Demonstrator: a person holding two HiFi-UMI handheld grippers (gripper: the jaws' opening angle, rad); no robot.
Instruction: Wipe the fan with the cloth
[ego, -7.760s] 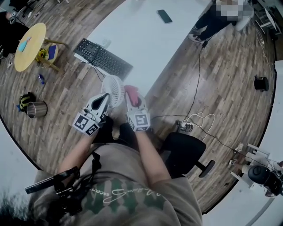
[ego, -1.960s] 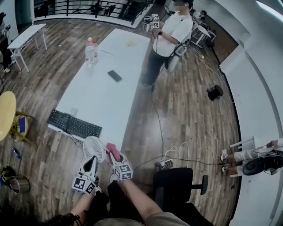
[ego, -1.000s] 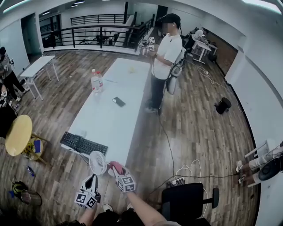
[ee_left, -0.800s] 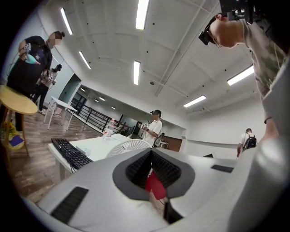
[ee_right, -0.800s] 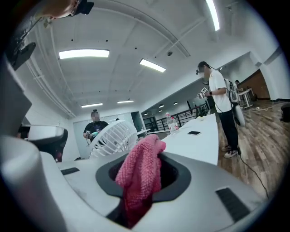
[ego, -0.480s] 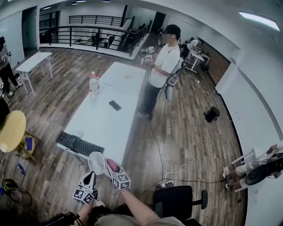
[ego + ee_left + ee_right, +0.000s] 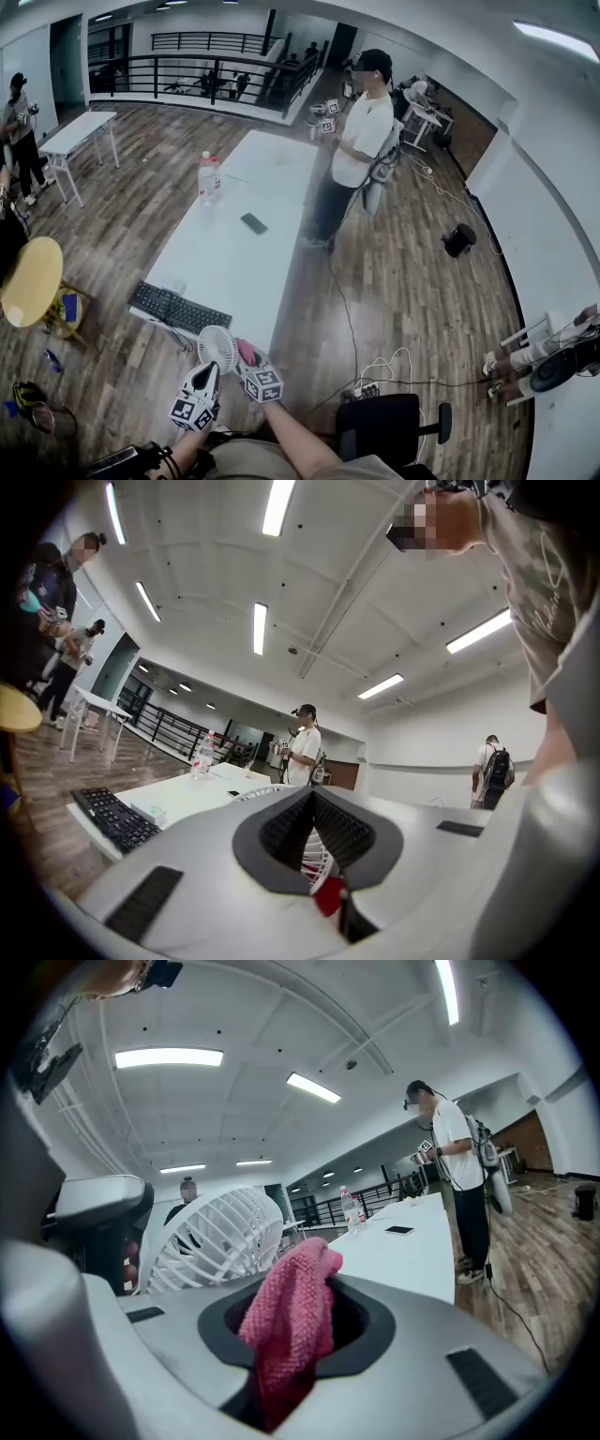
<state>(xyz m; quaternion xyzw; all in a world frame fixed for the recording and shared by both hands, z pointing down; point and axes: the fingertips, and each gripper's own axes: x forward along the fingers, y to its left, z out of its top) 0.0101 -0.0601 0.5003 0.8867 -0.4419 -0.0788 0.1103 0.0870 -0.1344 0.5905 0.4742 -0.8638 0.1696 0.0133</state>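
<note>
While a person in a white shirt (image 7: 364,131) stands beside the long white table (image 7: 234,253), the left gripper (image 7: 208,372) holds a small white fan (image 7: 217,348) in the air just off the table's near end, its jaws clenched on the fan's lower part. The right gripper (image 7: 249,362), jaws grasping a bunched pink cloth (image 7: 246,352), holds it just beside the grille's right edge (contact cannot be made out). A black keyboard (image 7: 178,309) lies at the table's near end, with a dark phone (image 7: 253,223) farther along and a water bottle (image 7: 208,176) beyond.
</note>
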